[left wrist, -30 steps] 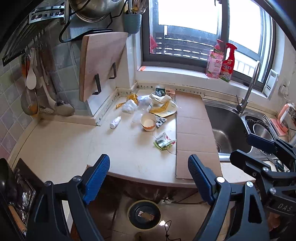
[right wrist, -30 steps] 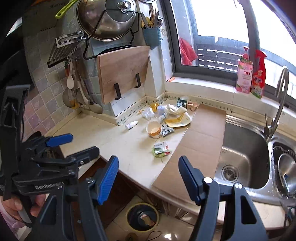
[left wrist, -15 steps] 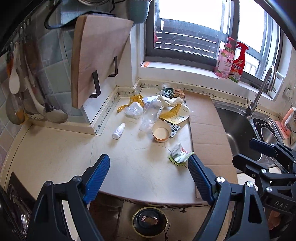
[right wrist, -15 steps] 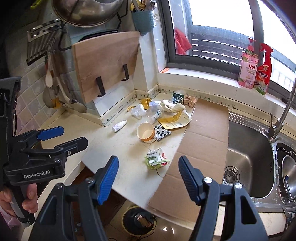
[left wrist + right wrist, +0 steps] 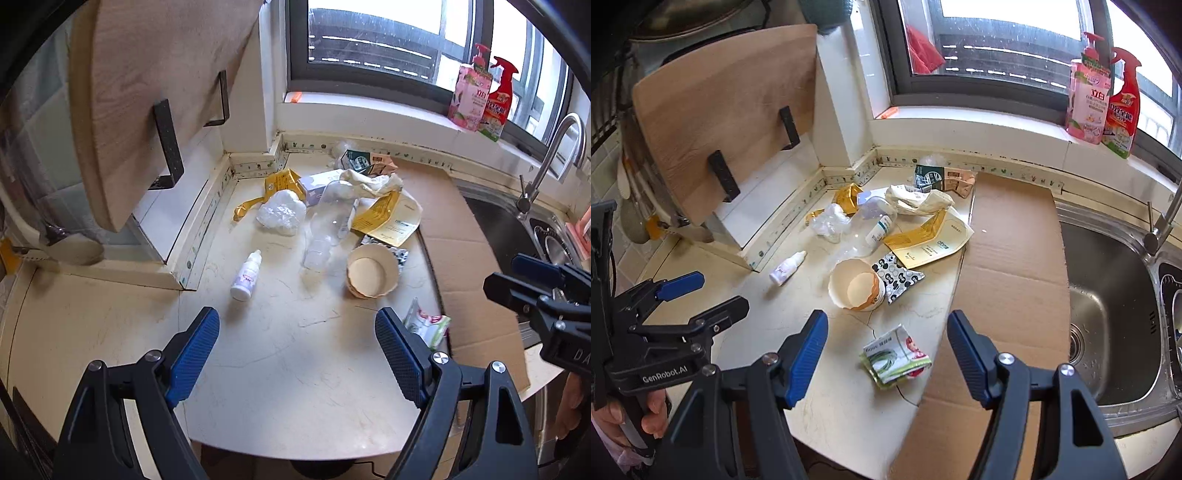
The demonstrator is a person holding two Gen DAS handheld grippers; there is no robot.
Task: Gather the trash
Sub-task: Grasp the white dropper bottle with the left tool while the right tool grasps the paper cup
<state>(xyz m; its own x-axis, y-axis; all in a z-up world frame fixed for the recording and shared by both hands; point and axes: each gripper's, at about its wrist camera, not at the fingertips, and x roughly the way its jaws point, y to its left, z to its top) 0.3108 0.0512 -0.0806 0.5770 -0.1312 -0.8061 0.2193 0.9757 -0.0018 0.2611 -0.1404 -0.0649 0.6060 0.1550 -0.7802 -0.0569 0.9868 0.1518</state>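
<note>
Trash lies scattered on the beige counter (image 5: pixel 295 350): a torn paper cup (image 5: pixel 371 271) (image 5: pixel 855 284), a crumpled green-and-white wrapper (image 5: pixel 895 356) (image 5: pixel 426 325), a small white bottle (image 5: pixel 245 277) (image 5: pixel 786 267), a clear plastic bottle (image 5: pixel 328 225) (image 5: pixel 866 230), a crumpled clear bag (image 5: pixel 280 214), yellow packets (image 5: pixel 388 219) and small cartons (image 5: pixel 942 177). My left gripper (image 5: pixel 295 347) is open and empty, above the counter short of the small bottle and cup. My right gripper (image 5: pixel 886 350) is open and empty, with the green wrapper lying between its fingers.
A flat cardboard sheet (image 5: pixel 1008 280) covers the counter beside the steel sink (image 5: pixel 1108 314) with its tap (image 5: pixel 546 162). A wooden cutting board (image 5: pixel 724 110) leans on a rack at the left. Two detergent bottles (image 5: pixel 1104 99) stand on the window sill.
Both grippers have moved forward and lower over the counter towards the trash; the floor bin below the counter edge has dropped out of sight. Both stay open.
</note>
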